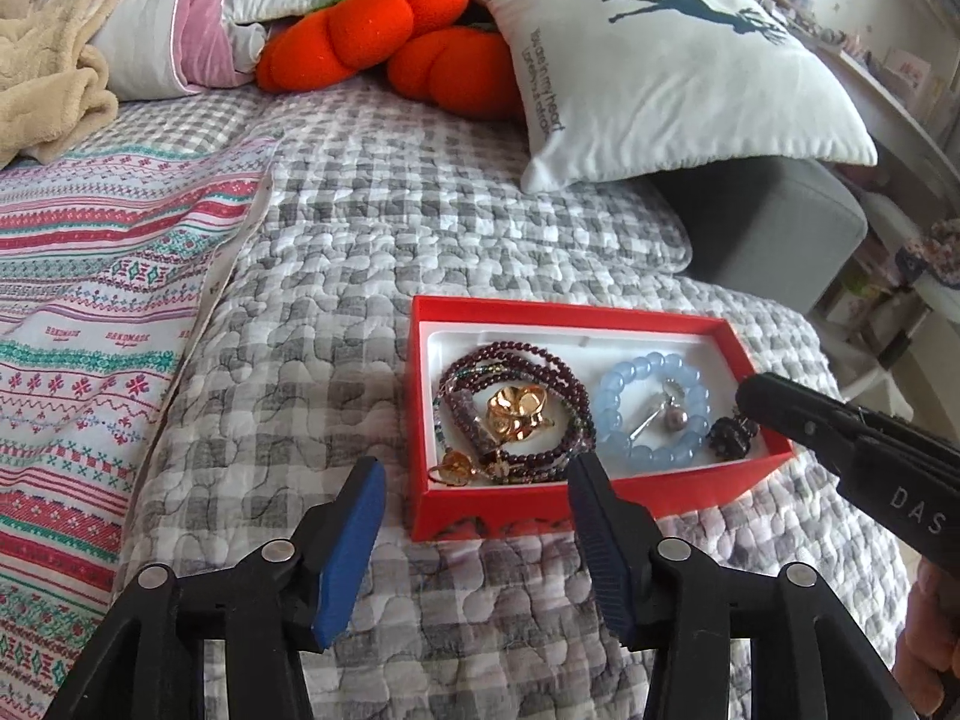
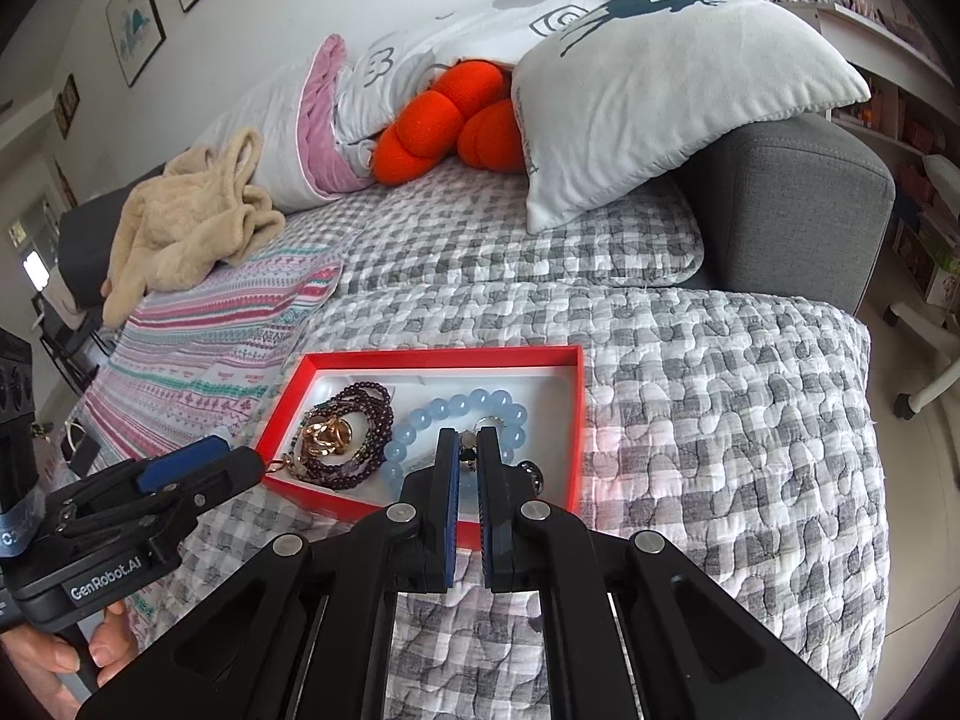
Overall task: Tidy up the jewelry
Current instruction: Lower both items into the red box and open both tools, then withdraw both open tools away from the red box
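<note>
A red jewelry box (image 1: pixel 543 509) with a white lining lies on the grey checked quilt. It holds a dark garnet bead strand (image 1: pixel 543 369), gold rings (image 1: pixel 517 411), a pale blue bead bracelet (image 1: pixel 618 405) with a silver pearl pin (image 1: pixel 666 414) inside it, and a dark beaded piece (image 1: pixel 729 438). My left gripper (image 1: pixel 477 471) is open and empty just in front of the box's near wall. My right gripper (image 2: pixel 468 438) hovers over the box's right part, jaws nearly closed around a small dark bead piece (image 2: pixel 468 456); the box (image 2: pixel 576 420) and blue bracelet (image 2: pixel 456 408) show beyond it.
A patterned striped blanket (image 1: pixel 90 330) lies left of the box. A deer-print pillow (image 1: pixel 678 78), orange plush cushions (image 1: pixel 372 30) and a beige towel (image 1: pixel 48 78) sit at the back. The grey sofa arm (image 2: pixel 798 198) stands to the right, with shelves beyond.
</note>
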`<act>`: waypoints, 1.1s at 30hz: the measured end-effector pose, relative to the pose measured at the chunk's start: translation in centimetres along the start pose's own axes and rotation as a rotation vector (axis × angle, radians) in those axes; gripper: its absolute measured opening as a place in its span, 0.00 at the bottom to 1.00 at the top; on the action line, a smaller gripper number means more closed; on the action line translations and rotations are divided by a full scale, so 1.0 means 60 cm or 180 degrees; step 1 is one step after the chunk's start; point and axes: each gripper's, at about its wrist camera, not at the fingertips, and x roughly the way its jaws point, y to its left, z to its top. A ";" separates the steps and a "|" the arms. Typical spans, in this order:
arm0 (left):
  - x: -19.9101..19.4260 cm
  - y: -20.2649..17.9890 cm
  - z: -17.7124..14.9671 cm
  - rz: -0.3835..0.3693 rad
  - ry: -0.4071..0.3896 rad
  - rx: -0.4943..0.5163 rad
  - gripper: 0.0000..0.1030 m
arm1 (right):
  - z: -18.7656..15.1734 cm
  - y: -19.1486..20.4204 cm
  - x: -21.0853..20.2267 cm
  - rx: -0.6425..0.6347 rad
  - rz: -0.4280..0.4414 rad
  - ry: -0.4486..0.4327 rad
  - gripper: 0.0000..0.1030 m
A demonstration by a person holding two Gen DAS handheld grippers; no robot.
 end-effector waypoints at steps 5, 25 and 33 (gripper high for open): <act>0.000 0.007 -0.016 0.0127 0.0095 0.0097 0.56 | 0.002 0.016 0.022 -0.0082 0.0001 0.0060 0.06; -0.013 0.013 -0.026 0.0202 0.0086 0.0157 0.72 | 0.010 0.040 0.037 -0.0156 -0.0044 0.0049 0.48; -0.016 0.010 -0.028 0.0267 0.0059 0.0167 0.80 | 0.009 0.026 0.008 -0.0129 -0.0127 0.0004 0.60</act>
